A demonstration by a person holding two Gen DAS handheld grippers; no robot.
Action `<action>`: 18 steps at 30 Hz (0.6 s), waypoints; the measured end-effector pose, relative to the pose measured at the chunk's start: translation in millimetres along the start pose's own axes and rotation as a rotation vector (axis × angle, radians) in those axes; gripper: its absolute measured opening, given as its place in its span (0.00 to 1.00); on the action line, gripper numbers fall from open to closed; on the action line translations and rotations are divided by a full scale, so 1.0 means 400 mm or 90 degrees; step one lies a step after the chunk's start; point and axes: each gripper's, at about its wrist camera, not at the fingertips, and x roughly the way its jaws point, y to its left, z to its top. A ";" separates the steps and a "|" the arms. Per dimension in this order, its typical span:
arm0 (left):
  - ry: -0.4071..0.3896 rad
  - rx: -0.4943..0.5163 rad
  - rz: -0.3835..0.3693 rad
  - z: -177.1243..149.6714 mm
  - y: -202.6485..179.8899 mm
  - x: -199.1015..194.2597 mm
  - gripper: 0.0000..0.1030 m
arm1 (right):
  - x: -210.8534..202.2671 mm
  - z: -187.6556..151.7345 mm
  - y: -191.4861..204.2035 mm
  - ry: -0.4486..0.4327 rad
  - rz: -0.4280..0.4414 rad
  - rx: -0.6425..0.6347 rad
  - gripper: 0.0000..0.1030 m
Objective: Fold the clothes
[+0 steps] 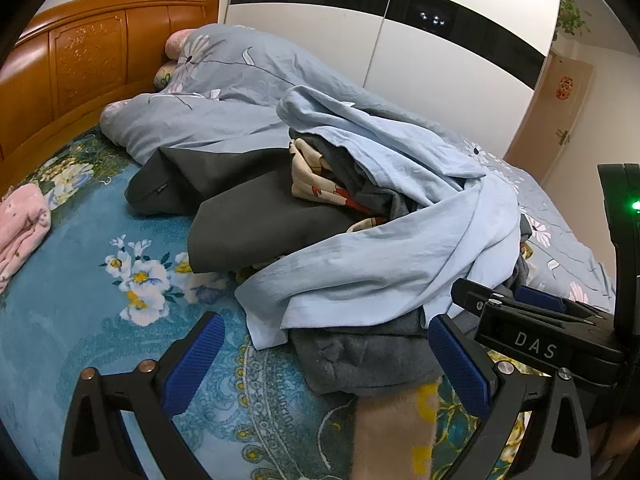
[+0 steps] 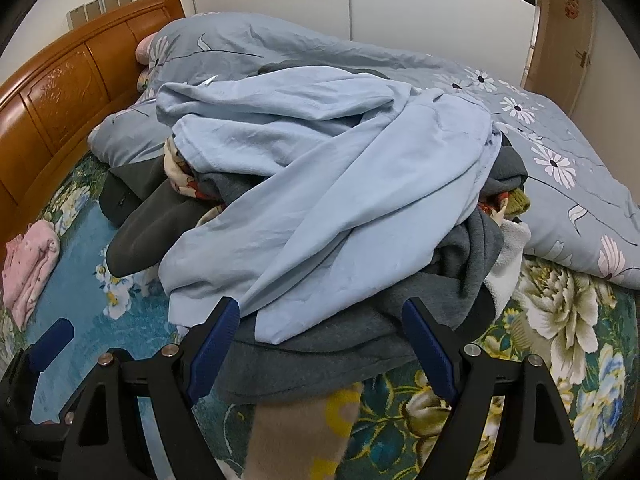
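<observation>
One clothes pile [image 2: 320, 184], two grippers, left gripper [image 1: 328, 356], right gripper [image 2: 320, 344], fingers apart

Clothes pile [image 2: 320, 184] ahead; seemingly open bedspread [image 1: 80, 280] leftward

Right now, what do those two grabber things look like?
Both are black plastic frames with silver screws. Each has two fingers with bumpy blue pads. The left gripper and the right gripper match. In the left wrist view, the right one's body carries white letters "DAS" and a small green light.
</observation>
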 end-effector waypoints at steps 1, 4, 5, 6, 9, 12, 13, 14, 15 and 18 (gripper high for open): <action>-0.002 0.001 0.003 -0.002 0.003 -0.002 1.00 | 0.000 0.001 0.007 0.000 0.006 -0.010 0.82; -0.017 0.000 0.021 -0.009 0.021 -0.021 1.00 | -0.008 0.019 0.032 -0.015 0.027 -0.056 0.82; -0.022 -0.004 0.027 -0.012 0.036 -0.031 1.00 | -0.016 0.038 0.039 -0.037 0.019 -0.074 0.82; -0.025 -0.010 0.030 -0.014 0.050 -0.039 1.00 | -0.020 0.066 0.048 -0.064 0.008 -0.090 0.82; -0.036 -0.050 0.038 -0.015 0.111 -0.066 1.00 | -0.016 0.147 0.088 -0.128 -0.020 -0.149 1.00; -0.057 -0.097 0.042 -0.005 0.165 -0.094 1.00 | 0.024 0.188 0.179 -0.141 -0.040 -0.261 1.00; -0.063 -0.110 0.044 0.000 0.179 -0.104 1.00 | 0.041 0.191 0.207 -0.146 -0.053 -0.290 1.00; -0.069 -0.117 0.046 0.003 0.190 -0.114 1.00 | 0.059 0.188 0.234 -0.150 -0.069 -0.315 1.00; -0.074 -0.120 0.048 0.004 0.199 -0.124 1.00 | 0.077 0.189 0.251 -0.147 -0.078 -0.327 0.99; -0.084 -0.118 0.055 0.002 0.214 -0.144 1.00 | 0.130 0.199 0.285 -0.119 -0.094 -0.346 0.46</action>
